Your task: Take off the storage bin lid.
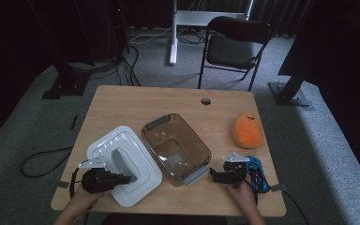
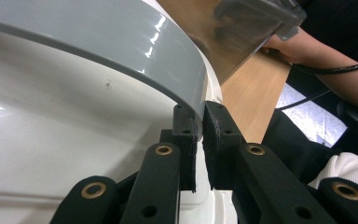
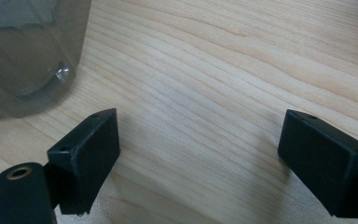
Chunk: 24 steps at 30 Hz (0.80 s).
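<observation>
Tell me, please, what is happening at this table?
A person works with two grippers. The left gripper is shut on the grey handle of the white lid, which lies beside the clear box. The right gripper is open above bare table, near the box's corner. An orange toy lies further right.

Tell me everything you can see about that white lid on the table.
The white lid is a glossy, plastic-looking rounded rectangle with stepped ridges and a grey handle arching across its middle. It lies on the wooden table near the front left edge, beside a clear brownish container. The left claw is clamped on the handle's end.
</observation>
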### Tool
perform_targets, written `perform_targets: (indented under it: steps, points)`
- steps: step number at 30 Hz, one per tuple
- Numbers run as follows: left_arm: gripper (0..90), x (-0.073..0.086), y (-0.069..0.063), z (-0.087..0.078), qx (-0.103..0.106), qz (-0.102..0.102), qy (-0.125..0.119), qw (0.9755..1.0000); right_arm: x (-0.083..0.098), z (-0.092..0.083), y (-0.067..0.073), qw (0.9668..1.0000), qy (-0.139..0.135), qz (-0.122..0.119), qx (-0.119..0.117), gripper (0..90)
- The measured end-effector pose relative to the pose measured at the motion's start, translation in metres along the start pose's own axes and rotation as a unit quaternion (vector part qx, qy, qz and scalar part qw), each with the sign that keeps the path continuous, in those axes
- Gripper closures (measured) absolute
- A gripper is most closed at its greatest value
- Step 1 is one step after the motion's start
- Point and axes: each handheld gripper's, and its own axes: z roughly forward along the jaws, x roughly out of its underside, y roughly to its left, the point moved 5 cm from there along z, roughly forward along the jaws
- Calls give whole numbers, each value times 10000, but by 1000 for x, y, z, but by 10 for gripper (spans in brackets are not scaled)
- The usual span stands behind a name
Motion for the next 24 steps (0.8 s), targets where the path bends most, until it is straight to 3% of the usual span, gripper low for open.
perform_targets:
  steps: [3, 6, 16, 24]
  points:
    - [839, 2, 6, 4, 148, -193, -26, 9997, 0, 0, 0, 10000, 0, 1, 0, 118]
    - [840, 5, 11, 9, 164, -271, 42, 9995, 0, 0, 0, 10000, 1, 0, 0, 118]
    - [834, 10, 22, 22, 328, -378, 244, 9985, 0, 0, 0, 10000, 0, -4, 0, 118]
    - [816, 13, 40, 32, 606, -736, 347, 9948, 0, 0, 0, 10000, -1, -7, 0, 118]
